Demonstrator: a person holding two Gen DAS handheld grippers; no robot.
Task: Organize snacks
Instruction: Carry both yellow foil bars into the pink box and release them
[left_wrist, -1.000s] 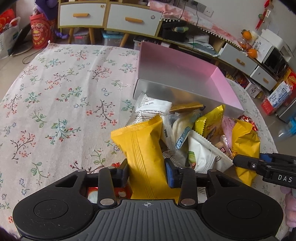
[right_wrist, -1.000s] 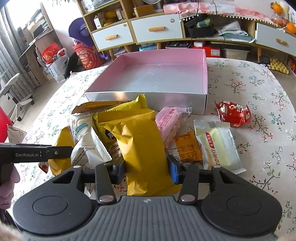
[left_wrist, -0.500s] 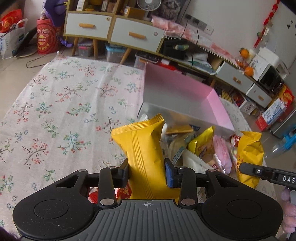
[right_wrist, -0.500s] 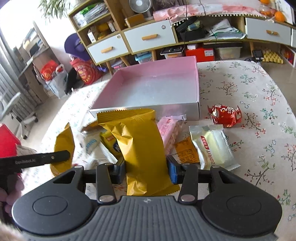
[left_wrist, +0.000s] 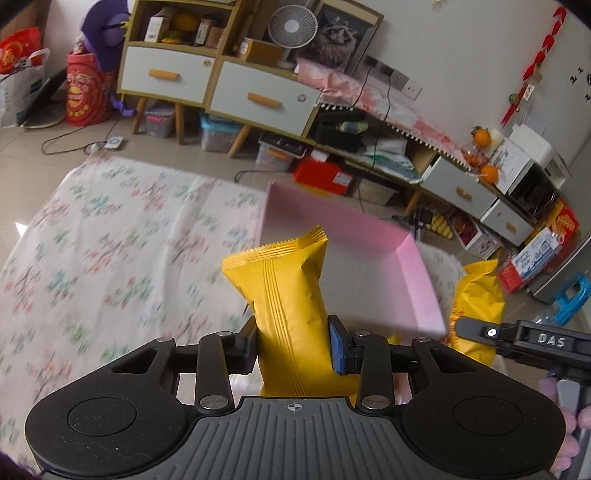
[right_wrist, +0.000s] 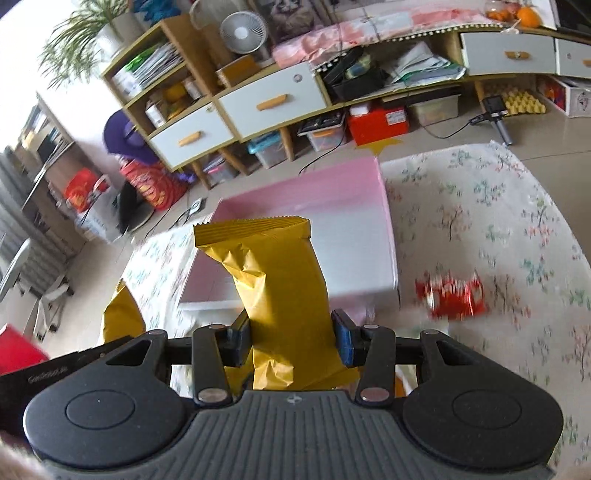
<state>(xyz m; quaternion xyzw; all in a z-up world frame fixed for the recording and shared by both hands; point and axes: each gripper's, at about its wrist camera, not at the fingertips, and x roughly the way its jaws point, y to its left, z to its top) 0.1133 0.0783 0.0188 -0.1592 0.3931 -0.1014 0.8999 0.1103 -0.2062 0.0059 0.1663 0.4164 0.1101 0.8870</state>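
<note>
Left gripper (left_wrist: 292, 343) clamped on a yellow snack packet (left_wrist: 286, 295), held upright in the air on the near side of the pink box (left_wrist: 417, 273). Right gripper (right_wrist: 291, 338) likewise pinching a second yellow packet (right_wrist: 284, 280), also raised just in front of that box. "DAS" printed on the right tool's arm, seen from the left camera. Red wrapper (right_wrist: 452, 297) lying on the floral tablecloth (right_wrist: 498, 221) right of the box; its writing too blurred to read.
</note>
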